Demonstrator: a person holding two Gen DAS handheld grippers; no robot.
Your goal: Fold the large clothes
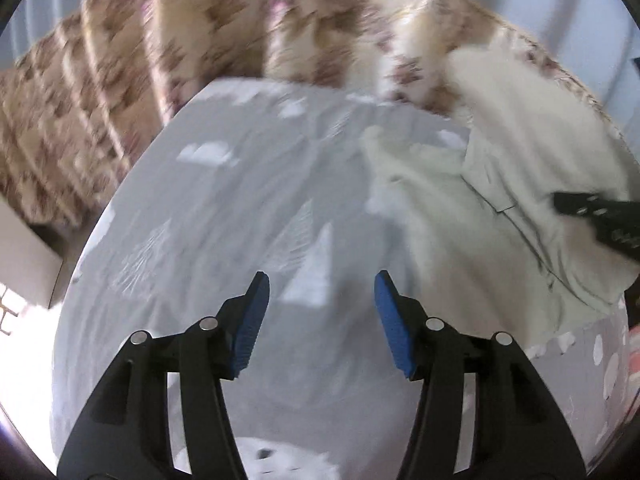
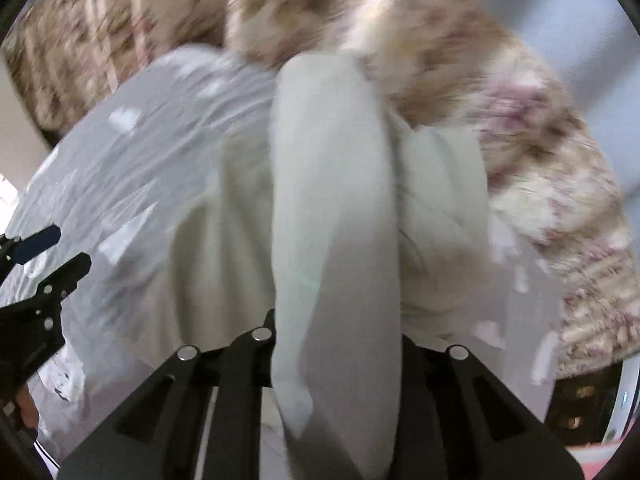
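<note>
The bed (image 1: pixel 224 208) is the largest thing here; its grey sheet with white cloud and tree shapes covers most of the near and middle part of both views. Behind it, on the far side, lies a beige blanket with a brown pattern (image 1: pixel 132 80), bunched up.

The pale garment (image 1: pixel 460 232) lies on the right part of the bed in the left wrist view, crumpled and not flat. One part of it is lifted: in the right wrist view a long fold of the garment (image 2: pixel 336 220) hangs up from between the pads of the right tool (image 2: pixel 336 364), which is nearly closed and holds this cloth. The left tool (image 1: pixel 320 316) stands about half open over the bare sheet, left of the garment, and holds nothing.

I judge that the folding is at an early stage. No neat fold is visible yet; the garment still needs to be spread out, folded over and smoothed.

No box, basket or other container is clearly visible in these blurred views, so I can say nothing about contents.
</note>
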